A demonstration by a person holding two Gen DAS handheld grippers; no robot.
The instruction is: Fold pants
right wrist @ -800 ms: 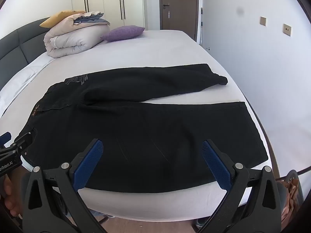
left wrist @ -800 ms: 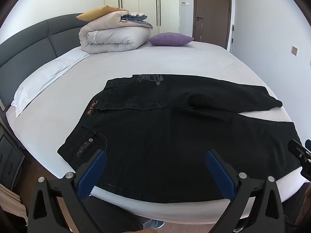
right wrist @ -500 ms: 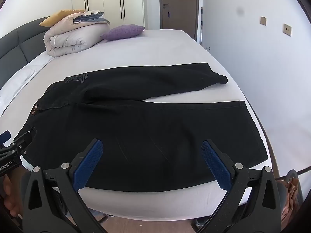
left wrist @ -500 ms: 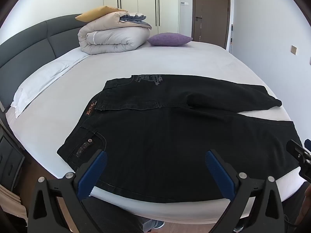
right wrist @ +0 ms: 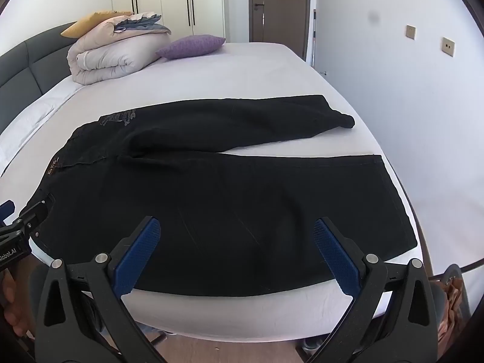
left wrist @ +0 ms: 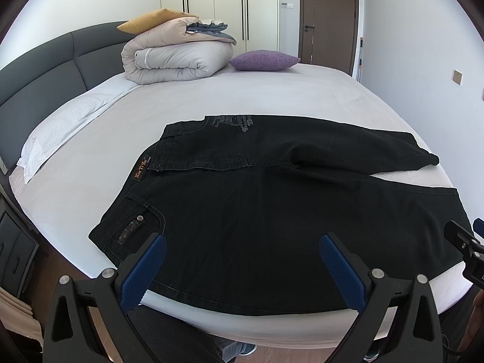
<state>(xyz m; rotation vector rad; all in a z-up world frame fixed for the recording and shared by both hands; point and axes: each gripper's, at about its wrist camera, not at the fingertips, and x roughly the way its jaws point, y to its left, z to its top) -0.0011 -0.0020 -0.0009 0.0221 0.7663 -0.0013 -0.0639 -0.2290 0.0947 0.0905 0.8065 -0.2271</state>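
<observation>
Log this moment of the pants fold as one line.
stage: pre-grasp | black pants flat on bed, legs apart | left claw open, above near edge | right claw open, above near edge | holding: nothing

A rolled duvet (left wrist: 178,60) and a purple cushion (left wrist: 263,60) lie beside each other near the grey headboard (left wrist: 45,60)

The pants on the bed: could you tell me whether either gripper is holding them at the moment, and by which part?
Nothing is held. The left gripper and right gripper both hover open above the pants, which lie flat on the bed.
</observation>
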